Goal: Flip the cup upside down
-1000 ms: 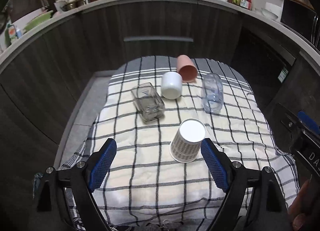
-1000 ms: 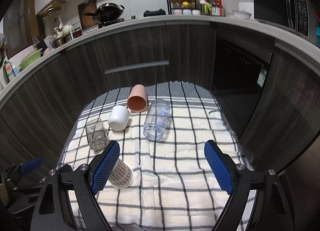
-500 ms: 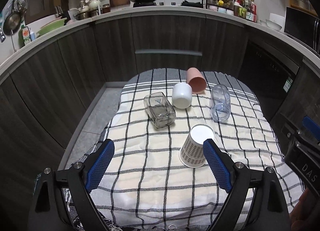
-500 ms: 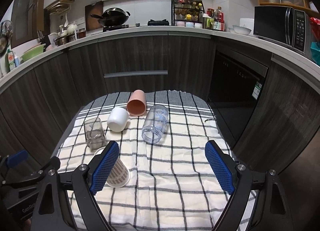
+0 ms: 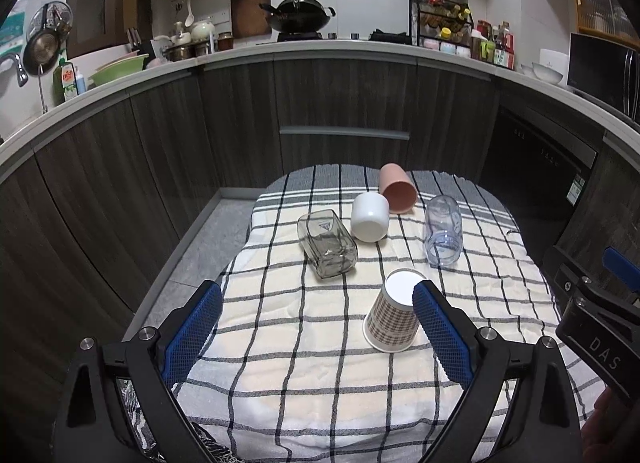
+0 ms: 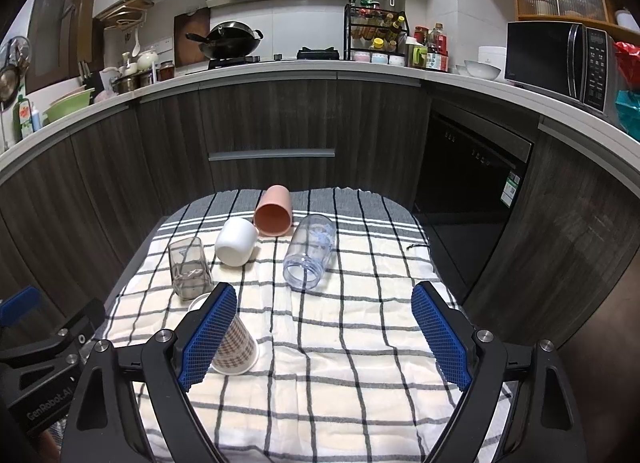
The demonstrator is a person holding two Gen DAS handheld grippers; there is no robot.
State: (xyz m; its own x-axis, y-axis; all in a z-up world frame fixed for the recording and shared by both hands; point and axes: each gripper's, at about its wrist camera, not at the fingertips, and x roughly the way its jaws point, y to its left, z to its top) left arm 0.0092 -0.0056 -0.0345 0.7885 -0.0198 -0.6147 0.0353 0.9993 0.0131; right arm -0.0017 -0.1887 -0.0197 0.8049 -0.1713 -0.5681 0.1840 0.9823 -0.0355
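Both grippers are raised further back; paper cup [image 5: 391, 313] is seen inverted beside left gripper's [image 5: 317, 333] right pad, both jaws spread apart, right gripper [image 6: 323, 337] empty.

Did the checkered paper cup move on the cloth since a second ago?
No. The checkered paper cup stands mouth-down in the same spot on the striped cloth, just in front of the square glass. Only the camera pulled back.

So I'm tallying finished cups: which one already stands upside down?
The checked paper cup, base up nearest the grippers; the pink, white and both clear ones lie on their sides.
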